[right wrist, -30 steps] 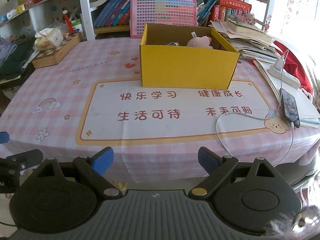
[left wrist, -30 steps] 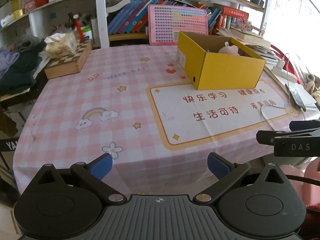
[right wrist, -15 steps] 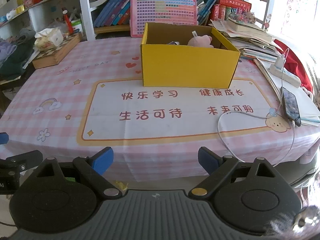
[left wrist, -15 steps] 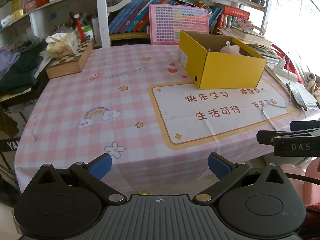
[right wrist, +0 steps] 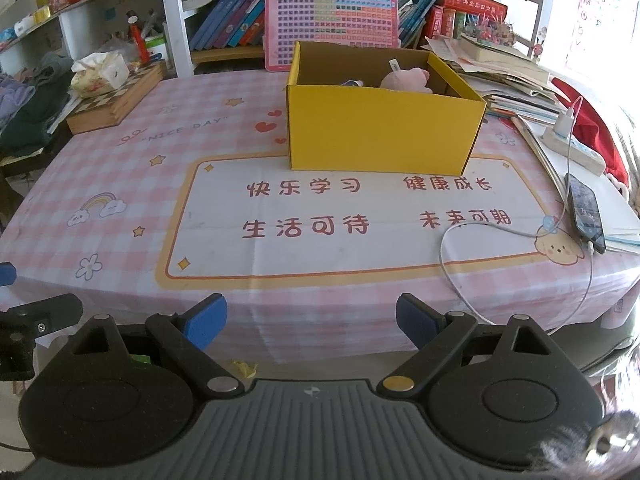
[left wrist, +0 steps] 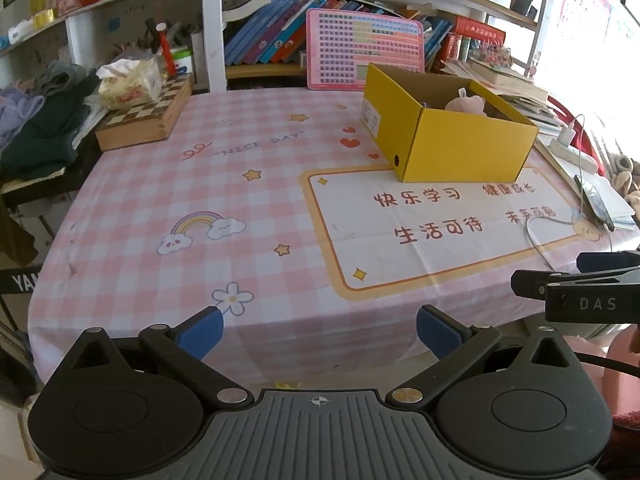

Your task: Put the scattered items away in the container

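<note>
A yellow cardboard box (right wrist: 380,132) stands open on the far middle of the pink checked tablecloth (right wrist: 200,140). A pink plush toy (right wrist: 406,79) and a small dark item lie inside it. The box also shows in the left wrist view (left wrist: 460,148) with the plush toy (left wrist: 466,103) in it. My left gripper (left wrist: 319,330) is open and empty, held back at the table's near edge. My right gripper (right wrist: 311,318) is open and empty, also at the near edge, to the right of the left one.
A wooden chessboard box (left wrist: 146,114) with a tissue pack (left wrist: 128,82) sits far left. A phone (right wrist: 585,210) on a white cable (right wrist: 452,248), a power strip (right wrist: 572,148) and stacked books (right wrist: 508,76) lie right. Bookshelves (right wrist: 240,20) stand behind.
Both grippers have drawn slightly back and up from the table. Nothing on the table has moved.
</note>
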A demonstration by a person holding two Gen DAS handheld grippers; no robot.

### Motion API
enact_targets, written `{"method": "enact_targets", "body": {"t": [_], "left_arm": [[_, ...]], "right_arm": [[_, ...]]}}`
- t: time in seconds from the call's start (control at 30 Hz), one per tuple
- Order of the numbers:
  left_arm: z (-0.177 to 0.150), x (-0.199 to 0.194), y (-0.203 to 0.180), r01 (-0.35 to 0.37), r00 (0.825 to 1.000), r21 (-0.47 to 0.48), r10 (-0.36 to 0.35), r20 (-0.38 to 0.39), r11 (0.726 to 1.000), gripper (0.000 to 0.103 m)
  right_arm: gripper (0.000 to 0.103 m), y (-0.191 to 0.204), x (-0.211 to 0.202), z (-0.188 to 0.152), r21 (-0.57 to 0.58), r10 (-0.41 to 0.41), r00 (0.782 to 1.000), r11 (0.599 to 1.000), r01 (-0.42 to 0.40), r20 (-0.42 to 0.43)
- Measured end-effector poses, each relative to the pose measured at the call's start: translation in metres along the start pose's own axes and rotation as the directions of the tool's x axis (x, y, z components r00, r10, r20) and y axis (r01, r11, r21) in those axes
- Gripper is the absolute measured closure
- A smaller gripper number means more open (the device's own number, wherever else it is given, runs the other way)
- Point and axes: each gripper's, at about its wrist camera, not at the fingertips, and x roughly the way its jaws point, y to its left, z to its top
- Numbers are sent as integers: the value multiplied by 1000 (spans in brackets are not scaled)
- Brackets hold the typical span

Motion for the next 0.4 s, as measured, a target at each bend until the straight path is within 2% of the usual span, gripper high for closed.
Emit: {"method": "enact_targets", "body": {"t": [0.27,0.4], "left_arm": [[0,-4,2,20,999,-18,-19,31,1000,0],[2,-1,-1,7,1000,-3,-7,31,1000,0]], "right_arm": [[11,1,3,0,-3,2,1000,1000,-2,-7],[11,0,6,2,-3,5,1000,1000,-5,-13]]}}
